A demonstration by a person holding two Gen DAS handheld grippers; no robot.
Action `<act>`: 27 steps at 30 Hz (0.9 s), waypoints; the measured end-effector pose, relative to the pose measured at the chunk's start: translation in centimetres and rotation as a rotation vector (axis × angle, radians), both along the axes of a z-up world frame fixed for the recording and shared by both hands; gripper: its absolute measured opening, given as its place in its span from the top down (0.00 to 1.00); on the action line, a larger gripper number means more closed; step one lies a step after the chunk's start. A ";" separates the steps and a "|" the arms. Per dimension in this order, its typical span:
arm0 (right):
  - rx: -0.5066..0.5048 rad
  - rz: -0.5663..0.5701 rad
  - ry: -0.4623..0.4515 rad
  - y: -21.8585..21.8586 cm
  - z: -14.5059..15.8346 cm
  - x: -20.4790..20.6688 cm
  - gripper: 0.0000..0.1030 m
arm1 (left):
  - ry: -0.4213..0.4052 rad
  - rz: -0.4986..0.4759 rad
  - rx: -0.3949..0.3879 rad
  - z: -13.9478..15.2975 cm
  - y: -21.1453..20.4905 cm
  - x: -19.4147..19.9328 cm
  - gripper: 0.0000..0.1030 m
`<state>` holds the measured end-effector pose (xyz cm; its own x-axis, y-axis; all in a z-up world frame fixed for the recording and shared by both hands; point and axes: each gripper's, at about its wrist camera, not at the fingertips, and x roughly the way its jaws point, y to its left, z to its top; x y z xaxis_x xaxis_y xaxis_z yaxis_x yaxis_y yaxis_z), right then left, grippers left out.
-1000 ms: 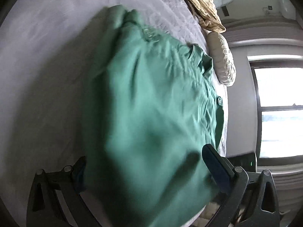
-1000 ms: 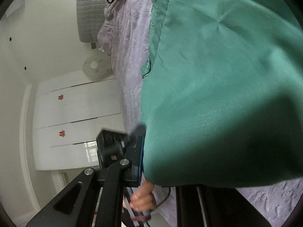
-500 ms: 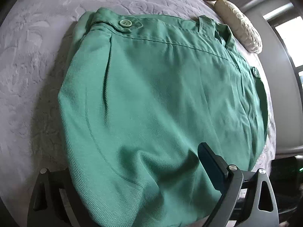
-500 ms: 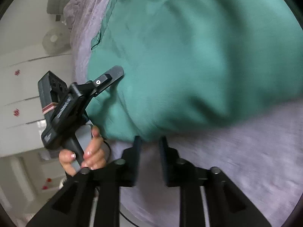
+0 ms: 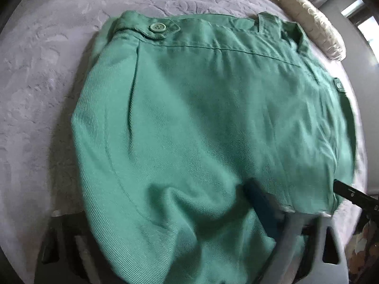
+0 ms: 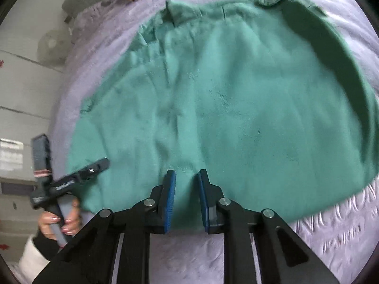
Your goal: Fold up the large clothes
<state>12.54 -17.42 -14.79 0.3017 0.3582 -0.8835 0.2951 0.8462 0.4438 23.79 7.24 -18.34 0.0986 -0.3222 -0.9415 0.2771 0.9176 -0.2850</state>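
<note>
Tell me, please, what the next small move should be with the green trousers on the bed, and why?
Probably let both grippers come clear of the near fold. The green trousers already lie folded on the bedspread. The right gripper is closing over the near edge with a gap still showing between its pads, and cloth drapes over the closing left gripper, which could drag the fold out of shape.

One green garment [image 5: 213,123], one button [image 5: 157,27], one pillow [image 5: 315,33], two grippers [image 6: 186,189], one hand [image 6: 59,222]

We see green trousers [image 5: 213,118] of matt ribbed twill cloth, glossy plastic button [image 5: 157,27]; bed cover [image 5: 47,71] matt embossed lilac fabric; right gripper [image 6: 186,189] matt black plastic, blue ribbed pads.
</note>
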 end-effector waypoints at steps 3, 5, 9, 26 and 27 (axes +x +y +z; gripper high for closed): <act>0.054 -0.002 0.042 -0.8 -2.4 0.0 0.79 | -0.021 0.023 -0.006 1.0 -0.5 0.3 0.78; 0.093 -0.006 0.027 -1.3 -2.7 -0.2 0.79 | -0.029 0.046 -0.033 2.4 -0.7 0.6 0.83; 0.160 0.013 0.001 -2.3 -3.3 -1.1 0.79 | -0.137 0.035 -0.140 8.2 -2.9 -0.1 0.84; 0.447 -0.186 -0.171 -14.7 -3.2 -7.5 0.77 | -0.317 -0.514 -0.180 14.2 -34.1 -6.4 0.84; 0.455 -0.209 -0.158 -15.0 -3.9 -7.9 0.76 | -0.301 -0.531 -0.152 13.1 -35.6 -6.6 0.83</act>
<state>4.62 -32.44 -18.68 0.5250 0.6133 -0.5901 0.3364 0.4874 0.8058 17.16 -28.40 -5.28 0.1424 -0.5280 -0.8372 0.7726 0.5880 -0.2395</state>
